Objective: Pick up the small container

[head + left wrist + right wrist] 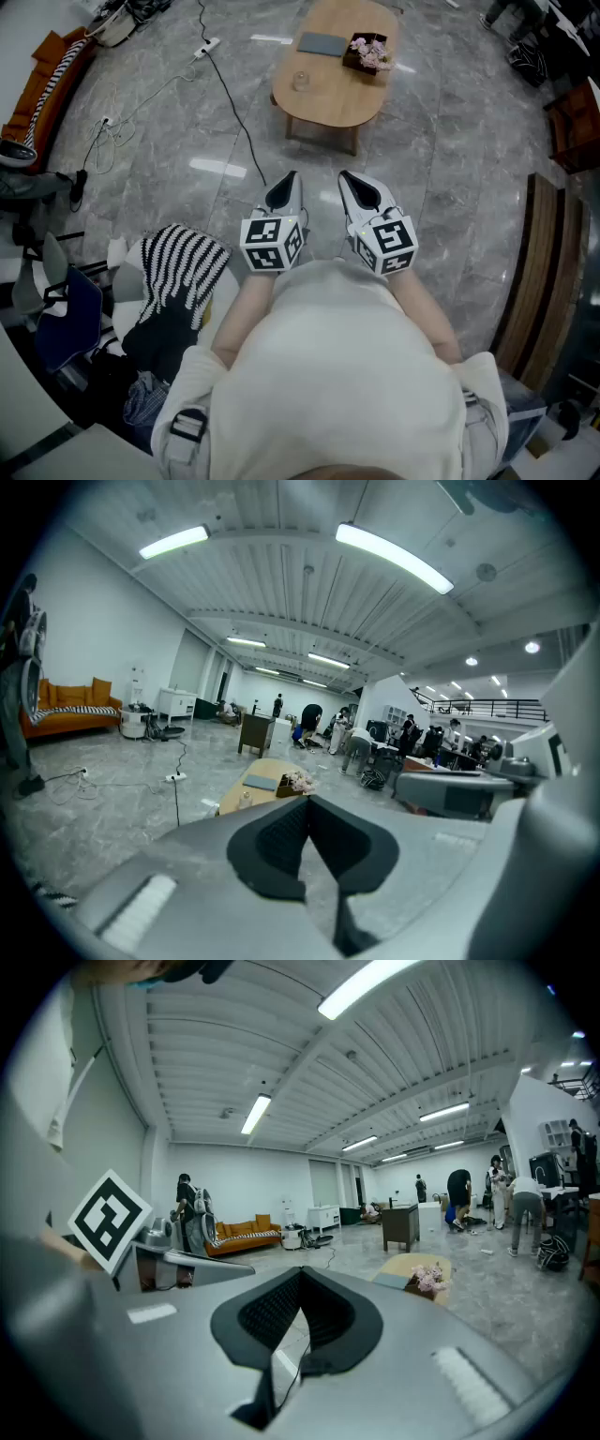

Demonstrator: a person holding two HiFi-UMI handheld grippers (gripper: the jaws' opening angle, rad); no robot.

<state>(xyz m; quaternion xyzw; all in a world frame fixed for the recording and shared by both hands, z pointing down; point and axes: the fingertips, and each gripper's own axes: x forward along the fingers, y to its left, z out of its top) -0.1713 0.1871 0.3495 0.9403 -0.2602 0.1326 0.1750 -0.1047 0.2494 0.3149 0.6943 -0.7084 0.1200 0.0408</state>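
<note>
The small container (301, 81), a clear glass-like cup, stands on the near left part of an oval wooden table (347, 98) a few steps ahead of me. The left gripper view shows the container (246, 798) just over the jaws. My left gripper (284, 192) and right gripper (361, 192) are held side by side at chest height, pointing toward the table and well short of it. Both are shut with nothing between their fingers. The left gripper (307, 803) and the right gripper (300, 1279) show their pads meeting at the tips.
On the table lie a grey notebook (322, 44) and a box of pink flowers (367, 52). A power strip and cable (208, 46) trail over the marble floor at the left. Chairs and a striped cloth (178, 272) stand at my left, a wooden bench (534, 272) at my right.
</note>
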